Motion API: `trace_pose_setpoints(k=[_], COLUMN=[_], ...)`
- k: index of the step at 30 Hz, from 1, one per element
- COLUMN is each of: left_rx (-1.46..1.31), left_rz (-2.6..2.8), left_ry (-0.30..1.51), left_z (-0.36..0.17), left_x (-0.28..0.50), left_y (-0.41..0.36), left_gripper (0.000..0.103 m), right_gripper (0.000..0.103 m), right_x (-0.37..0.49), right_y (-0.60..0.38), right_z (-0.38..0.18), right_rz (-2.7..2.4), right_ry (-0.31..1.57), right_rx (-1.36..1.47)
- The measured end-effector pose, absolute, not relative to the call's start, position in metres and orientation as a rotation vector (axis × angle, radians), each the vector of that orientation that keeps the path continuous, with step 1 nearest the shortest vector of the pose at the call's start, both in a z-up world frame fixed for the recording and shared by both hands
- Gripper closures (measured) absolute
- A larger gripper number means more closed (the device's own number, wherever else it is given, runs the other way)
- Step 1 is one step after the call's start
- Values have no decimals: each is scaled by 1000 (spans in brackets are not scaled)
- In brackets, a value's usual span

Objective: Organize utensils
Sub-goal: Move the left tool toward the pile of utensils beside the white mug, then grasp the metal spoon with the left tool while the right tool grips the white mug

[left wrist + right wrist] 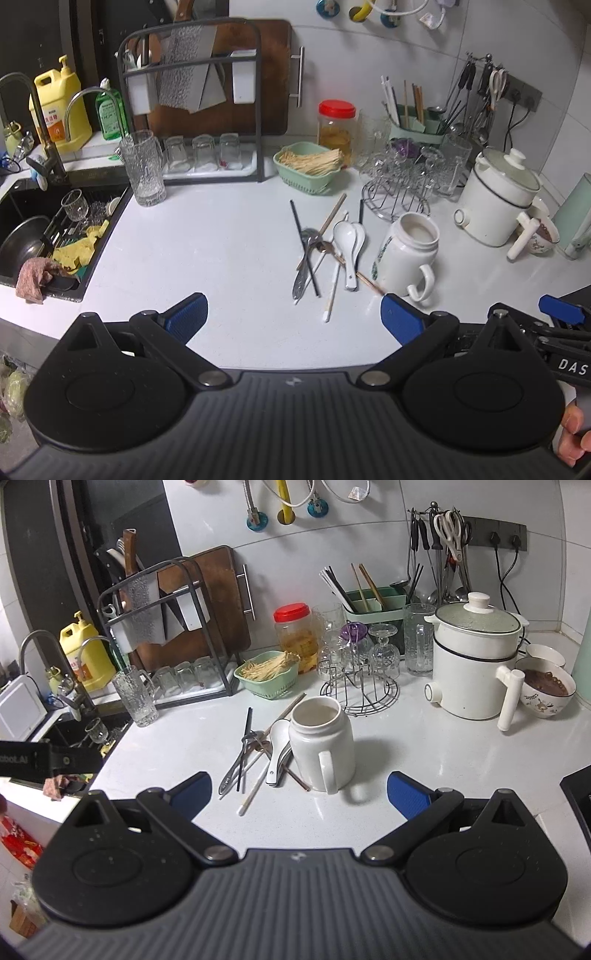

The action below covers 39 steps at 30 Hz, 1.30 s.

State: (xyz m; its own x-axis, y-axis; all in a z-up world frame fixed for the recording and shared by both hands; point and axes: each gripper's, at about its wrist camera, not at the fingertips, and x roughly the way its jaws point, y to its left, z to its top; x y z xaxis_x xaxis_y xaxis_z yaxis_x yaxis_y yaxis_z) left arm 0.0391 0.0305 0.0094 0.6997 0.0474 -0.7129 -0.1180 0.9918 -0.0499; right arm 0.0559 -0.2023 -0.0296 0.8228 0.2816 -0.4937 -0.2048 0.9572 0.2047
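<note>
A loose pile of utensils lies on the white counter: white ceramic spoons (349, 242) (277, 744), a metal spoon (304, 258) (236, 764), black chopsticks (303, 248) (244, 749) and wooden chopsticks (332, 216) (290, 709). An empty white mug (404, 256) (320, 744) with a handle stands upright just right of the pile. My left gripper (293, 315) hovers open in front of the pile, holding nothing. My right gripper (299, 792) is open too, just before the mug. Part of the right gripper (561, 314) shows at the left wrist view's right edge.
A green utensil caddy (369, 603) with chopsticks stands at the back beside hanging tools. A glass rack (358, 694), a red-lidded jar (295, 637), a green basket (267, 675), a white pot (474, 664), a bowl (546, 690) and a glass mug (144, 170) crowd the counter. The sink (44, 236) lies left.
</note>
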Motion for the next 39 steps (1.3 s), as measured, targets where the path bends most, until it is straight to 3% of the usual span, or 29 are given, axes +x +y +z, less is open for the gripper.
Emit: trace_pose_setpoints(k=[23, 39], left_rx=[-140, -135], left_rz=[85, -40], left_ry=[804, 881], left_z=[-20, -38], left_x=[25, 90], left_y=[12, 24], left_gripper=[2, 2], right_gripper=[0, 4], right_x=[54, 92], right_y=[-199, -192], right_z=[-33, -41], right_rz=[296, 296], right_ry=[541, 581], right_rx=[122, 142])
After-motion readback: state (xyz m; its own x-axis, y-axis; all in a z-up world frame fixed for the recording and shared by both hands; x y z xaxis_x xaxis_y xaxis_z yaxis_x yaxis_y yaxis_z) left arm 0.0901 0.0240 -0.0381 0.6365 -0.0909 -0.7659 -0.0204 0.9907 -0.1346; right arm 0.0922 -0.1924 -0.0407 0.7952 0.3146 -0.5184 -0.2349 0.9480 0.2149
